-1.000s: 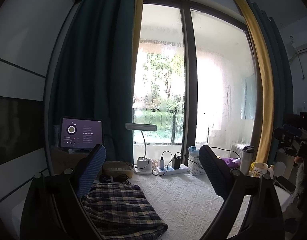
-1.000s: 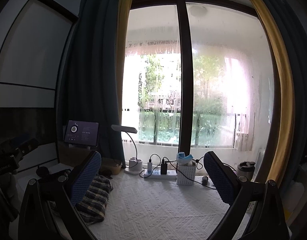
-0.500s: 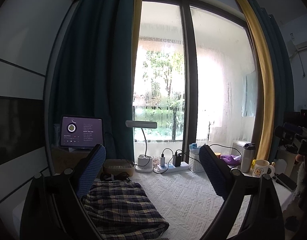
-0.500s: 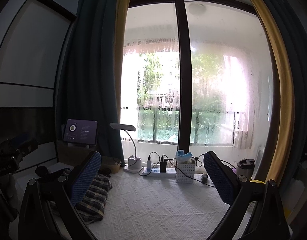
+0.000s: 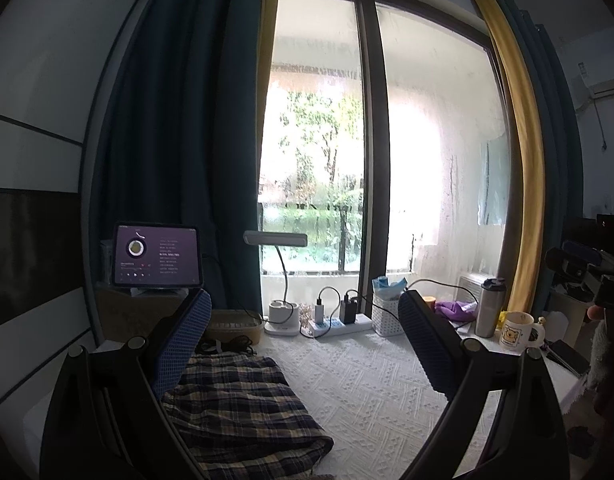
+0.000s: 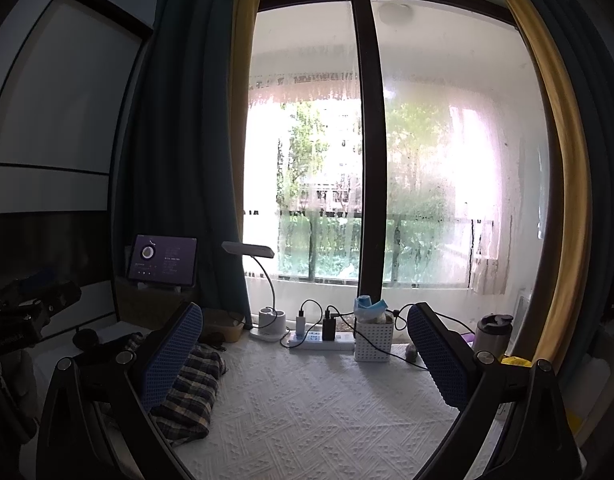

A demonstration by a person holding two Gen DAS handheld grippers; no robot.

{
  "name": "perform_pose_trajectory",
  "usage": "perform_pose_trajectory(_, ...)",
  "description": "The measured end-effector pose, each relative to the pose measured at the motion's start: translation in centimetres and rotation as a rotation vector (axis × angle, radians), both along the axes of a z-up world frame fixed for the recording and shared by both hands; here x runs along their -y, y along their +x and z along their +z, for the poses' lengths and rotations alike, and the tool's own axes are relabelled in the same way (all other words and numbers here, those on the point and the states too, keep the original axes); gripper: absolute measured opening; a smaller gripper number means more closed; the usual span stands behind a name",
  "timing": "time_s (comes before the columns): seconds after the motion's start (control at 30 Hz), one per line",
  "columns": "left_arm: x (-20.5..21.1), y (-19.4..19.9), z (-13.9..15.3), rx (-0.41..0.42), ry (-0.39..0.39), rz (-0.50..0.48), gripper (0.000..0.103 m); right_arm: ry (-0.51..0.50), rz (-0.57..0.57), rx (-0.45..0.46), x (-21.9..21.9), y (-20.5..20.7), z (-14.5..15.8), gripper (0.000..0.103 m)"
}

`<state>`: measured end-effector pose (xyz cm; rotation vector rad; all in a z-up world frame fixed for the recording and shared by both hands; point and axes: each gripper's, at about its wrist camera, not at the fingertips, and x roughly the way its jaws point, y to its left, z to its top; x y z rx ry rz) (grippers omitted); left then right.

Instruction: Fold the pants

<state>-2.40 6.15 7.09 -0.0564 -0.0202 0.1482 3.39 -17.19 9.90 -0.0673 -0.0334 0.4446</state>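
Observation:
Dark plaid pants (image 5: 243, 408) lie folded in a compact bundle on the white textured cloth (image 5: 367, 384), low and left in the left wrist view. My left gripper (image 5: 303, 344) is open above the cloth, its left finger (image 5: 183, 344) over the bundle's near edge, nothing between the pads. In the right wrist view the same pants (image 6: 191, 392) sit at the left behind the left finger. My right gripper (image 6: 303, 356) is open and empty, held above the cloth (image 6: 315, 412). The other gripper shows at the left edge (image 6: 23, 320).
Along the window stand a desk lamp (image 5: 281, 280), a power strip with chargers (image 5: 339, 322), a white basket (image 5: 387, 312), a steel tumbler (image 5: 489, 308) and a bear mug (image 5: 517, 330). A lit tablet (image 5: 155, 256) sits on a box at left; a phone (image 5: 565, 356) lies right.
Both views tilt up slightly as the grippers rise a little; the pants stay folded in place and both grippers remain open.

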Motion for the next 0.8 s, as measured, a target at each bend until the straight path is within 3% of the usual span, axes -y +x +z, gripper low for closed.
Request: perform_pose_trajectory(0.8,0.31,0.62,-0.31,-0.027,0.034,0.029,0.094,0.004,0.003,-0.011,0.09,0.35,0.10,0.103)
